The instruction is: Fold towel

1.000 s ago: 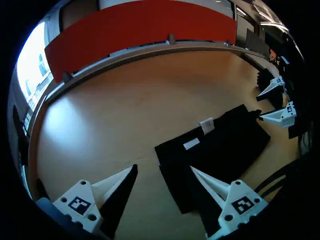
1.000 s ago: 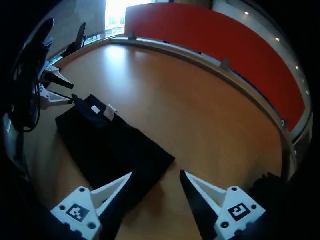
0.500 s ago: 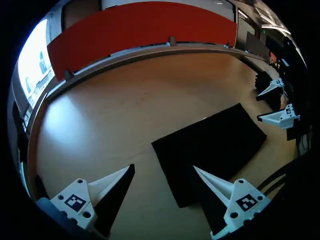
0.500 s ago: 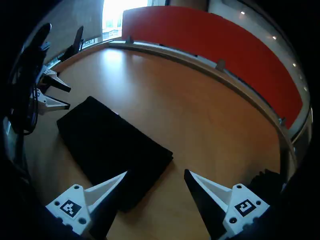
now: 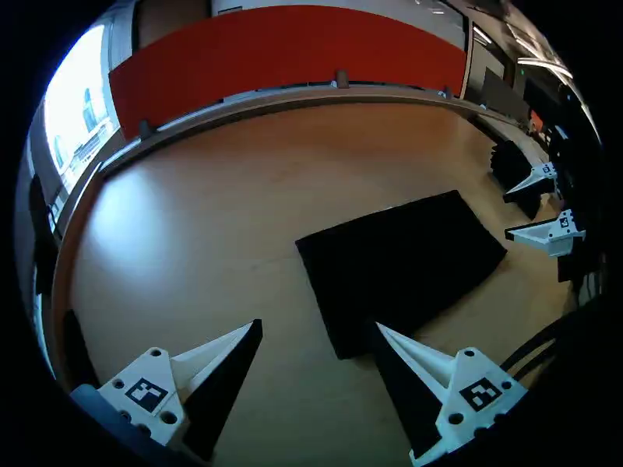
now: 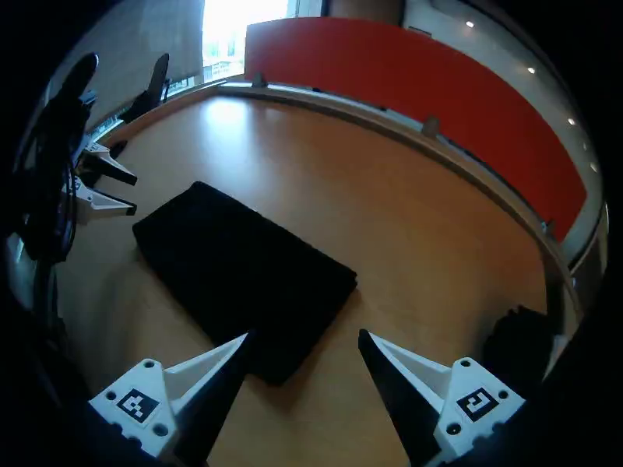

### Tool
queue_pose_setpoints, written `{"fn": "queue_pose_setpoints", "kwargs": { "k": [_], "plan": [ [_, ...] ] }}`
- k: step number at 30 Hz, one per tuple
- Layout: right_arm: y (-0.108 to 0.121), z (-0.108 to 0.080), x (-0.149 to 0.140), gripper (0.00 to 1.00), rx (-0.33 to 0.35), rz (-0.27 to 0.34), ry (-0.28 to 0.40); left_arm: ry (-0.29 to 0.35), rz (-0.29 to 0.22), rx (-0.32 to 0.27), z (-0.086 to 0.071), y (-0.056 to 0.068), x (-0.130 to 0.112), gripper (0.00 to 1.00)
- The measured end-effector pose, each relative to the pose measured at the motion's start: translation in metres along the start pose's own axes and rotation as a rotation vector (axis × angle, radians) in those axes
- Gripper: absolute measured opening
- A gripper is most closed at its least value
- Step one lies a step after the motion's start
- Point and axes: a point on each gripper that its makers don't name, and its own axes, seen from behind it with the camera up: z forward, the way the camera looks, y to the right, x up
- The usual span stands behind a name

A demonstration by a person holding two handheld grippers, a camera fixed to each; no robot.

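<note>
Holds white left hand-held gripper (image 5: pixel 315 324) released, empty, by near edge of black folded rectangular cloth towel (image 5: pixel 401 265) lying flat on light wooden table (image 5: pixel 234 202); holds white right hand-held gripper (image 6: pixel 304 334) likewise spread, empty, at opposite end

A big wooden table (image 5: pixel 234 202) has a red board (image 5: pixel 296 47) behind it. A bright window (image 5: pixel 74 117) glows upper left.

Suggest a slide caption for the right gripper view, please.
Open right gripper facing a folded black towel flat on the wooden table, left gripper open beyond it.
</note>
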Motion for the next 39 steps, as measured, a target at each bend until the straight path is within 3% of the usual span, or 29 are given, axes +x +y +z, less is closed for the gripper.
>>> {"fn": "queue_pose_setpoints", "kwargs": {
  "k": [9, 20, 39],
  "plan": [
    [-0.013, -0.017, -0.013, 1.00, -0.003, 0.013, 0.009, -0.006, -0.038, 0.007, -0.017, 0.003, -0.024, 0.97],
    [-0.017, -0.018, -0.016, 1.00, 0.012, -0.009, 0.007, 0.003, -0.055, 0.024, -0.028, 0.001, -0.031, 0.97],
    [-0.028, -0.008, -0.006, 1.00, 0.090, -0.121, -0.005, 0.018, -0.145, 0.104, -0.071, -0.021, -0.059, 0.97]
  ]
}}
